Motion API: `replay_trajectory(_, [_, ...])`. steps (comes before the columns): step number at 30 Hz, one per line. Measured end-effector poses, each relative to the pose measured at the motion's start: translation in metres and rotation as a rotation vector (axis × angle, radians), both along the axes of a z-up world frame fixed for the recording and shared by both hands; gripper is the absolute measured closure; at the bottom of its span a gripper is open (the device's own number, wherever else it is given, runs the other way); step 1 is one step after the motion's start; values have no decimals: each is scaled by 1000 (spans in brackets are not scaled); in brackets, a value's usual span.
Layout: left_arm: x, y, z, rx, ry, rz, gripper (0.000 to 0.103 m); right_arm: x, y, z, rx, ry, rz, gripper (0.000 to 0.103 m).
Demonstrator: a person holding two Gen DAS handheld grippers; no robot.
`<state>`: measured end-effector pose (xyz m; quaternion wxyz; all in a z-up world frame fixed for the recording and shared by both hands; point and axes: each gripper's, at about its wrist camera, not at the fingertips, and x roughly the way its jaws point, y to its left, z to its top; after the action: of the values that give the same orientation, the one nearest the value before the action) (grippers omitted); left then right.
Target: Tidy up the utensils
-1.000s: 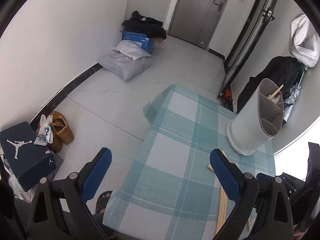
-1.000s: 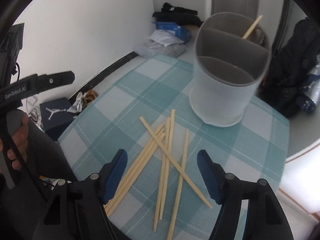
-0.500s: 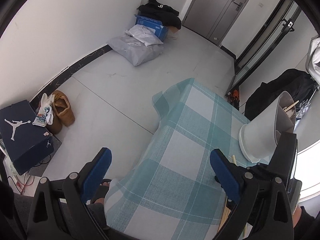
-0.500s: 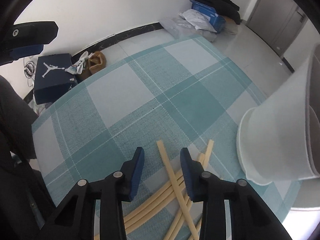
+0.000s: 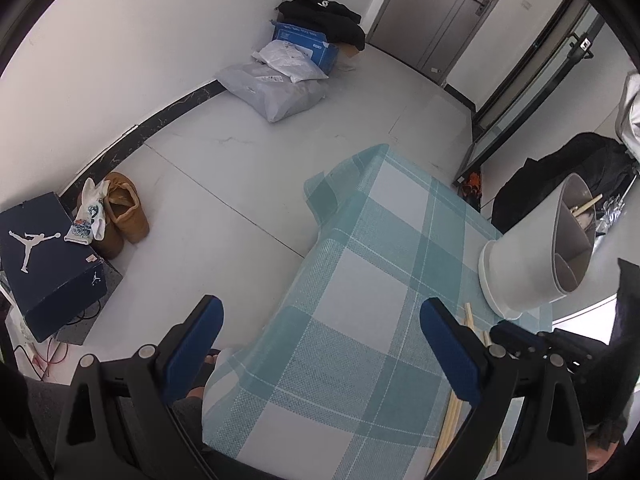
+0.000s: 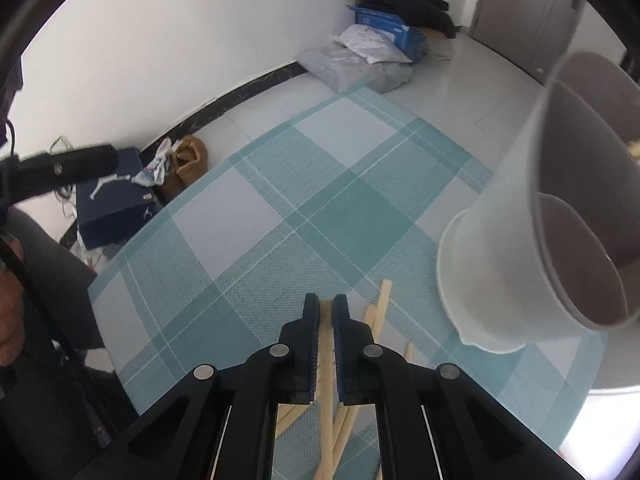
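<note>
Several pale wooden chopsticks [image 6: 380,304] lie crossed on the teal checked tablecloth [image 6: 280,208], next to a white divided utensil holder [image 6: 500,260]. My right gripper [image 6: 326,308] points down at the pile, its jaws closing, and the blue pads press on one chopstick [image 6: 327,356] that runs back between them. In the left wrist view my left gripper [image 5: 320,306] hangs open over the table's near left edge with nothing between its fingers. The holder [image 5: 532,264] stands to its right with a chopstick [image 5: 586,205] inside, and loose chopsticks [image 5: 470,320] lie at its base.
On the floor left of the table are a dark blue shoe box [image 5: 44,256], brown shoes [image 5: 124,216], grey parcel bags [image 5: 276,84] and a blue box [image 5: 304,40]. Black bags [image 5: 560,176] lie behind the holder. A person's foot [image 5: 200,396] shows by the table edge.
The right gripper came down close over the chopstick pile and its jaws went from wide open to closed on one chopstick. The left gripper stayed open and only tilted slightly.
</note>
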<state>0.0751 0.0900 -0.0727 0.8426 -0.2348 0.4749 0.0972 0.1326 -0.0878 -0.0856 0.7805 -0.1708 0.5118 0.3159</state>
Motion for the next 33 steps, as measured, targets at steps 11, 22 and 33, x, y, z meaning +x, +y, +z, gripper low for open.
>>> replay_trajectory(11, [3, -84, -17, 97, 79, -332, 6, -2, -126, 29, 413, 93, -423, 97])
replay_trajectory(22, [-3, -123, -38, 191, 195, -450, 6, -9, -207, 8, 603, 181, -663, 97])
replay_trajectory(33, [-7, -120, -45, 249, 226, -415, 6, -17, -212, 23, 596, 107, -629, 97])
